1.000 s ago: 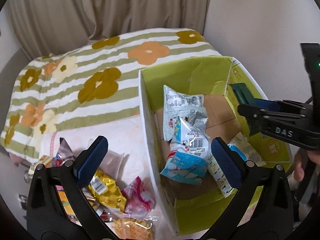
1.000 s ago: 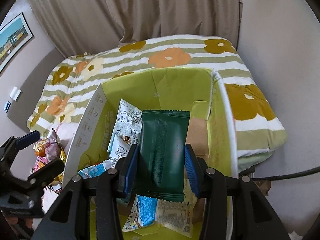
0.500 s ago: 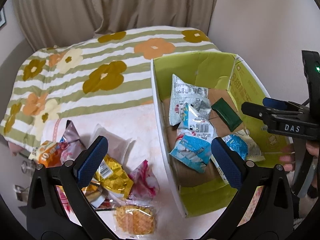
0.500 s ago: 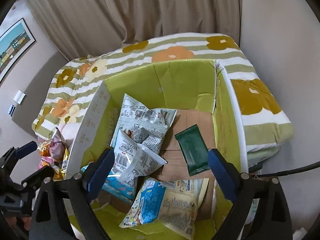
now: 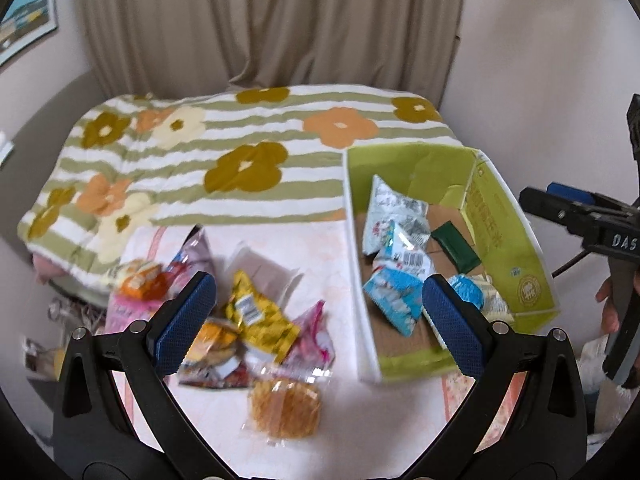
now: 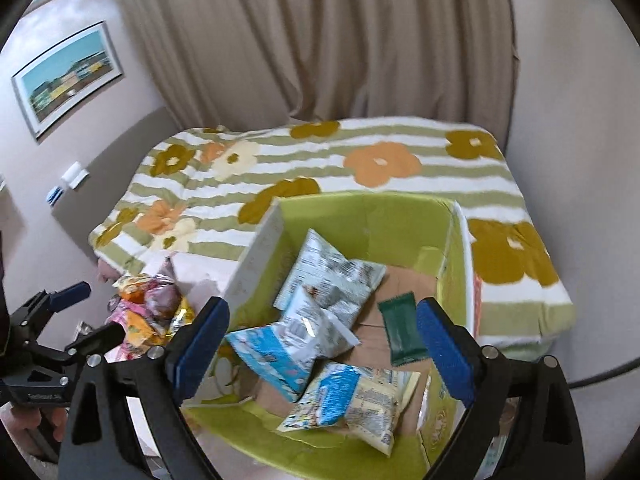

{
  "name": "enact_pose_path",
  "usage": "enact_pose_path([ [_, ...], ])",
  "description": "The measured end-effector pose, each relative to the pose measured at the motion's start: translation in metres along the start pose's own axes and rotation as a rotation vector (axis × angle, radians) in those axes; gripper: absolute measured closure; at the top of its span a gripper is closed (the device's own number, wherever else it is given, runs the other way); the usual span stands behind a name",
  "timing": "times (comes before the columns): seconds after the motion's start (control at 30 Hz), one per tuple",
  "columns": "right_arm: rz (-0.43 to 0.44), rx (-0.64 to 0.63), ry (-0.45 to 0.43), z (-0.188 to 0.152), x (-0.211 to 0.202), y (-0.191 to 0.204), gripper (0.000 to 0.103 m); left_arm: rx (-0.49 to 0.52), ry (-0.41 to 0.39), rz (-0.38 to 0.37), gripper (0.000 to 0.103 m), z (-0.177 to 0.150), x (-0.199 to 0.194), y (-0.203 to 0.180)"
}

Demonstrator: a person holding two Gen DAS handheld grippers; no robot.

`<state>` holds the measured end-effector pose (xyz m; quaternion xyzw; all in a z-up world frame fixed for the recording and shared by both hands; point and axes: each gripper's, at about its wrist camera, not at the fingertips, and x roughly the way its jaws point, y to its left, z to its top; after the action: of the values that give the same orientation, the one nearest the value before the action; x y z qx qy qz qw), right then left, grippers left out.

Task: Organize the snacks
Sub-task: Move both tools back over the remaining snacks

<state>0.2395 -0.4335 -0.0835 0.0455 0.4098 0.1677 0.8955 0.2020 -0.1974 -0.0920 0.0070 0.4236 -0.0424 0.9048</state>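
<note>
Bed (image 5: 256,152) with striped flower quilt fills the background; serves as the work surface, no bench in sight.

Green cardboard box (image 6: 360,216) stands open-topped on the bed's near right part, evidently the collecting point for sorted snacks. Inside: several white-and-blue snack bags (image 6: 320,320) lying overlapped, and one dark green packet (image 6: 402,330) flat on the brown box floor near the right wall, touching nothing else.

Loose snack pile (image 5: 248,320) lies on the pale cover left of the box, outside it, apparently awaiting transfer. Includes yellow packet (image 5: 260,316), pink packet (image 5: 312,344) and a clear-wrapped round waffle (image 5: 286,404) nearest the camera.

Left claw (image 5: 318,320) released, fingers wide apart, empty, hovering above the gap between pile and box; yellow packet just inside its left finger. Judged best placed for the next pick.

Right claw (image 6: 322,348) released, empty, raised over the box interior; green packet lies below, just inside its right finger, not gripped.

Left-view picture motion-blurred; packet labels unreadable.
</note>
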Motion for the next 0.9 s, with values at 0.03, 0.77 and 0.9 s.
enact_pose_path([
  [0.03, 0.008, -0.016, -0.003, -0.001, -0.003, 0.005, 0.01, -0.007, -0.001, 0.016, 0.001, -0.004, -0.006, 0.004],
  [0.77, 0.069, -0.073, -0.035, -0.042, 0.0, 0.127, 0.01, -0.067, 0.058, 0.102, 0.001, -0.085, -0.028, 0.137],
  [0.9, 0.02, -0.039, -0.013, -0.065, 0.009, 0.155, 0.01, -0.033, 0.087, 0.01, 0.001, -0.086, -0.015, 0.153],
])
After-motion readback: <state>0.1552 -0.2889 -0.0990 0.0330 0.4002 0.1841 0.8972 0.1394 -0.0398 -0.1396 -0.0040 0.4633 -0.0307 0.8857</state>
